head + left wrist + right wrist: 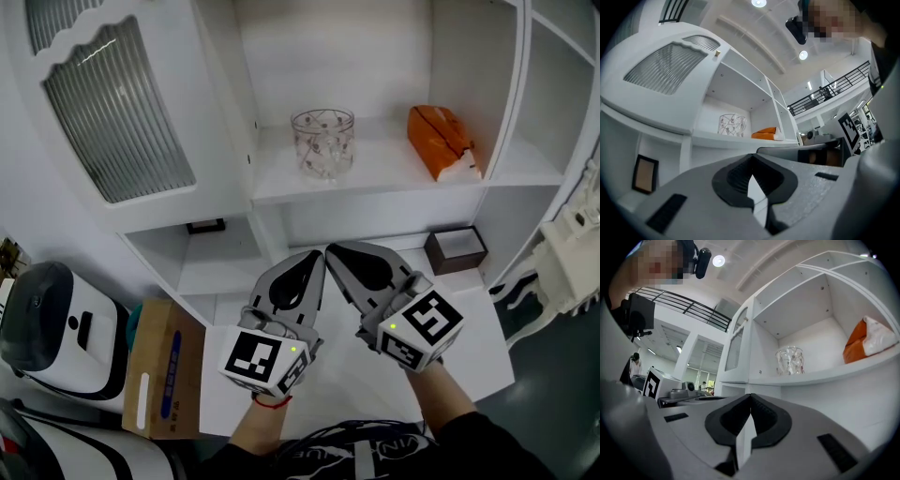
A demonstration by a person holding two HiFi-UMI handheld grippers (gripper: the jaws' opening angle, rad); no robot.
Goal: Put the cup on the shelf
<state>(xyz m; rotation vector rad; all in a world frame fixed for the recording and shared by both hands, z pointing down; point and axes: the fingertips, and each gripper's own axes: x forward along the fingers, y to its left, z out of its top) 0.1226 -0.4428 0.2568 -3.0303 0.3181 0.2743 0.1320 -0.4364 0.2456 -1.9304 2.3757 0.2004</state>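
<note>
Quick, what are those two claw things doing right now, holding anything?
Left gripper: jaws closed, holding nothing.
Right gripper: jaws closed, holding nothing.

An orange packet lies at the right end of the upper shelf, close to the side wall. Left of it, a cabinet door with ribbed glass stands open. In the compartment under that door, a small dark-framed picture rests against the back wall. A dark-brown open box sits at the back right of the white counter. A cardboard carton with blue print stands just beside the counter's left edge, next to a white appliance with a dark domed top.
</note>
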